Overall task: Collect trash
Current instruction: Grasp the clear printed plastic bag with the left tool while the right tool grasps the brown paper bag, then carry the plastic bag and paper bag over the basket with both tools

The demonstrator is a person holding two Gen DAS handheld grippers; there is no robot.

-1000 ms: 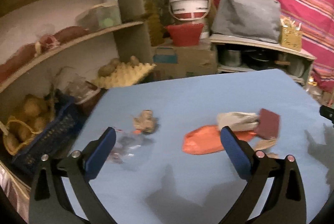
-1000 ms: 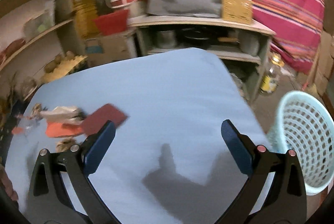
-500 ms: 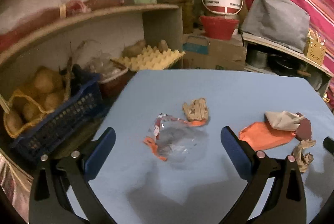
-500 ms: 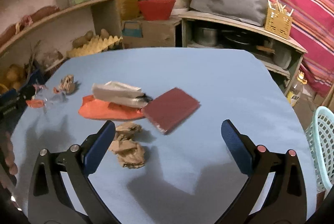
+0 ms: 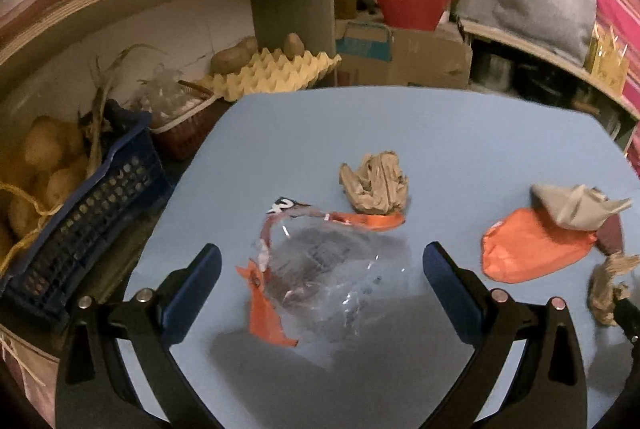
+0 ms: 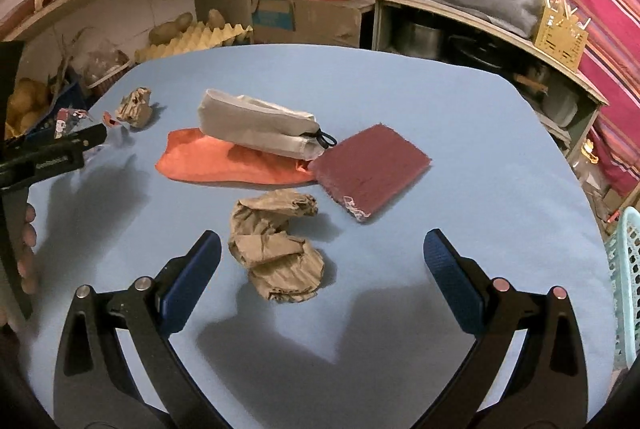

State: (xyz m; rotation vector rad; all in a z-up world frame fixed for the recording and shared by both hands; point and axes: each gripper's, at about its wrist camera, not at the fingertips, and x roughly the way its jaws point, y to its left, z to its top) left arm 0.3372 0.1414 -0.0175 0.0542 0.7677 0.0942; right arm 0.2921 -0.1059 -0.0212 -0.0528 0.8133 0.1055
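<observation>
On the blue table [image 6: 400, 101], both approaches looked underway. The right gripper [image 6: 320, 271] hung wide over the near paper wad [image 6: 274, 245]; the left gripper [image 5: 320, 281] gaped around the far-left wrapper [image 5: 320, 269]. Next: lower, close.

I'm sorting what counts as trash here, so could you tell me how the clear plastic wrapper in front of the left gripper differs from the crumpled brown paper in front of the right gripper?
The clear plastic wrapper is see-through with torn orange edges; the crumpled brown paper is opaque and plain brown. The wrapper lies spread and fairly flat, while the paper is bunched into a lumpy wad. Both rest loose on the blue table, each ahead of an open gripper, untouched.
</observation>
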